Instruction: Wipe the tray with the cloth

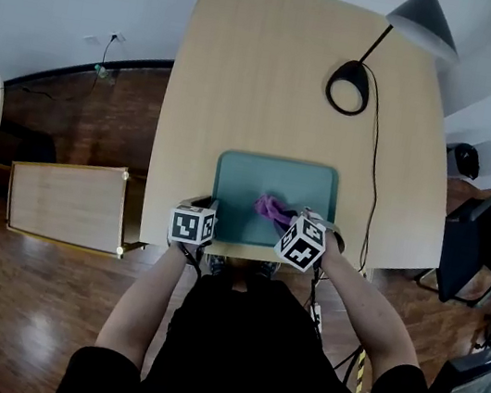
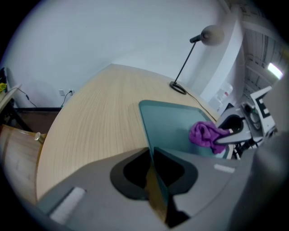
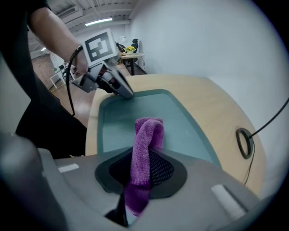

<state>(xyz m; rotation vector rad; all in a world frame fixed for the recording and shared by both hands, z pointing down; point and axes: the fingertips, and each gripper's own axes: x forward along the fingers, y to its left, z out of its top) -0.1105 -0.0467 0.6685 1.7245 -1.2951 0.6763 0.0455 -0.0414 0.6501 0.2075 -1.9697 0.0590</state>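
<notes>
A teal tray (image 1: 257,184) lies at the near edge of the light wooden table (image 1: 267,72). My left gripper (image 1: 213,213) is shut on the tray's near left rim; in the left gripper view the rim (image 2: 145,124) runs straight in between the jaws (image 2: 152,155). A purple cloth (image 1: 271,209) rests on the tray's near right part, bunched and folded over. My right gripper (image 1: 285,219) is shut on it, and in the right gripper view the cloth (image 3: 146,140) arches up out of the jaws (image 3: 142,167) onto the tray (image 3: 122,122).
A black desk lamp stands at the far right with its round base (image 1: 348,87), and its cable (image 1: 370,185) runs down the table's right side. A wooden board (image 1: 66,202) lies on the floor to the left. An office chair (image 1: 484,233) stands at the right.
</notes>
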